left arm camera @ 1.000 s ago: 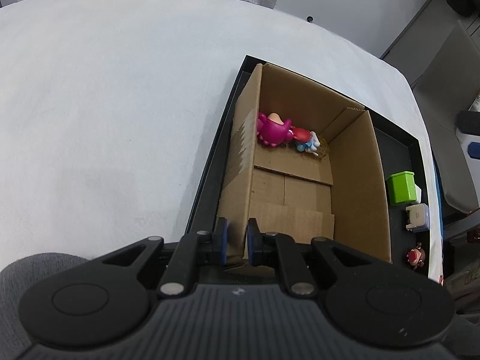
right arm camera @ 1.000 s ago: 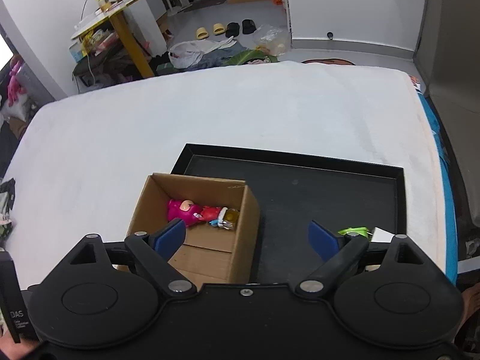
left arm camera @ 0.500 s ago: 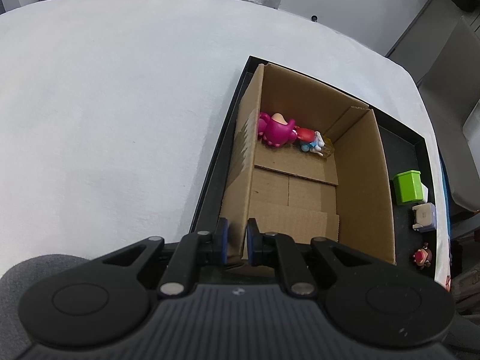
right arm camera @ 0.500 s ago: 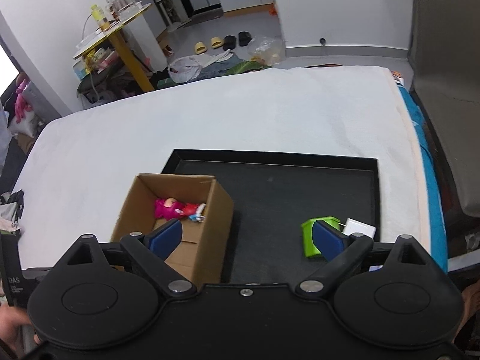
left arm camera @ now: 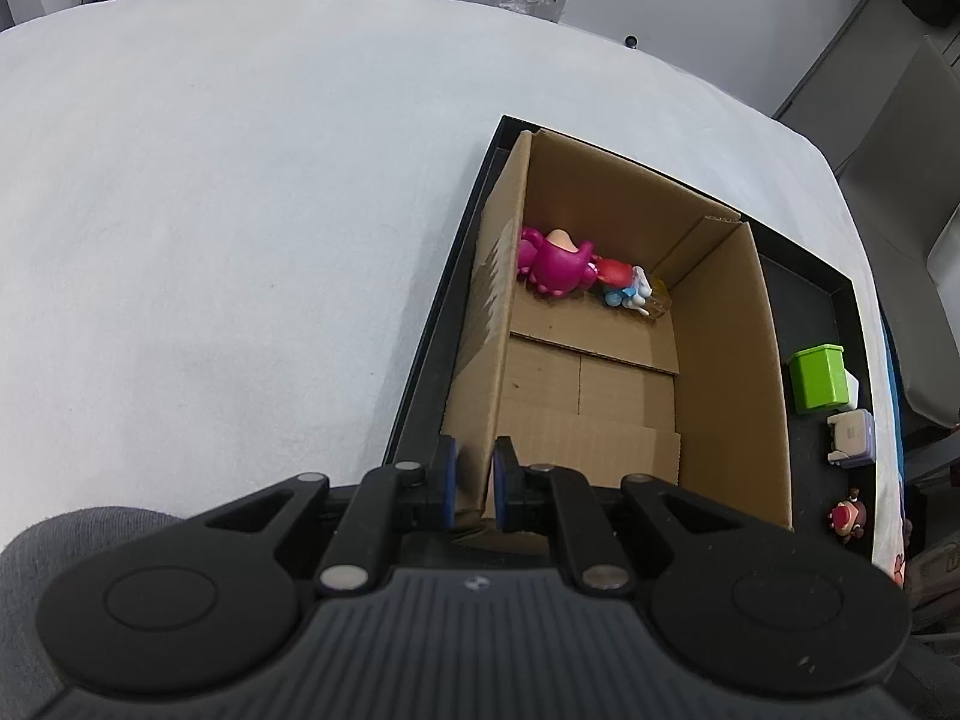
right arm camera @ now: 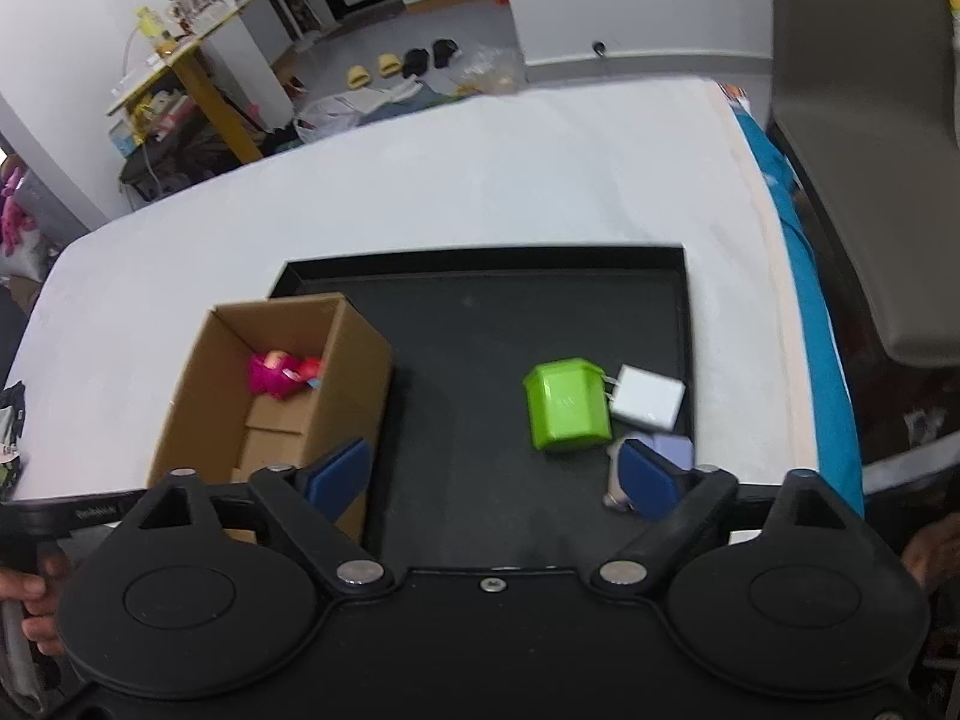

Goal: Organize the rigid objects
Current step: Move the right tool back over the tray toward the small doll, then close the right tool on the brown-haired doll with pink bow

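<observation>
The near wall of the cardboard box (left arm camera: 612,372) is pinched between the pads of the left gripper (left arm camera: 474,480), whose jaws are almost fully closed on the thin cardboard edge at the near left corner. The box stands at the left end of a black tray (right arm camera: 480,312), which lies on a worktop (left arm camera: 228,228) covered in white. Inside the box, against its far wall, a magenta toy figure (left arm camera: 555,264) lies with a small red, white and blue figure (left arm camera: 624,285) touching its right side. The right gripper (right arm camera: 495,474) is held above the tray with its jaws wide apart; they have just been closing a little, and nothing is gripped between them. Beyond its right finger, a green block (right arm camera: 567,405) rests on the tray, with a white charger (right arm camera: 651,396) touching its right side and a pale purple object (right arm camera: 672,447) just near of these, partly hidden by the blue pad. In the left wrist view a small red and brown figure (left arm camera: 846,516) is seen at the tray's near right corner. The right wrist view is somewhat blurred.
</observation>
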A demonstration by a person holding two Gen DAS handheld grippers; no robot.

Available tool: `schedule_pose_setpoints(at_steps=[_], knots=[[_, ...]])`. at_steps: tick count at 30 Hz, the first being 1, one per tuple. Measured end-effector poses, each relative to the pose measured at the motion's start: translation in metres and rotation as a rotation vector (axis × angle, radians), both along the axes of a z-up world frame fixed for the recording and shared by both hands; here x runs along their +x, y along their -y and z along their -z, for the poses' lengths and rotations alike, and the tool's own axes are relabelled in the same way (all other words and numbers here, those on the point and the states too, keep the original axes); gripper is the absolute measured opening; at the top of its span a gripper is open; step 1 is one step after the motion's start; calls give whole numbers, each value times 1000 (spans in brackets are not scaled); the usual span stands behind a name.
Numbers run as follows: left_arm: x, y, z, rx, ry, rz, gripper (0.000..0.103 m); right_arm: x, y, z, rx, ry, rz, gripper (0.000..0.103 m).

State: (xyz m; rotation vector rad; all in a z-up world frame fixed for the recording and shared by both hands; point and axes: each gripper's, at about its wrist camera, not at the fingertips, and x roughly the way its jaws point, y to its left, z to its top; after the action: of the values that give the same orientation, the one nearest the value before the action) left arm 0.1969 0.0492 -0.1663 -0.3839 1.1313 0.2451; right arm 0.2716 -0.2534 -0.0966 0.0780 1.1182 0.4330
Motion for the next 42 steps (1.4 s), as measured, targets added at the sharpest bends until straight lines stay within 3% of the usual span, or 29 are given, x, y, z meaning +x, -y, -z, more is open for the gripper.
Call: schedule_pose_setpoints(at_steps=[16, 24, 27, 42], knots=[[-2, -1, 3, -6, 6, -25, 11, -10, 31, 35, 28, -153, 57, 42], [-4, -2, 3, -11, 8, -28, 11, -7, 34, 59, -32, -217, 86, 43], [-4, -2, 3, -13, 9, -29, 11, -7, 32, 64, -67, -204, 90, 51], [-4, -6, 6, -35, 11, -26, 11, 3, 21, 110, -205, -262, 112, 52]])
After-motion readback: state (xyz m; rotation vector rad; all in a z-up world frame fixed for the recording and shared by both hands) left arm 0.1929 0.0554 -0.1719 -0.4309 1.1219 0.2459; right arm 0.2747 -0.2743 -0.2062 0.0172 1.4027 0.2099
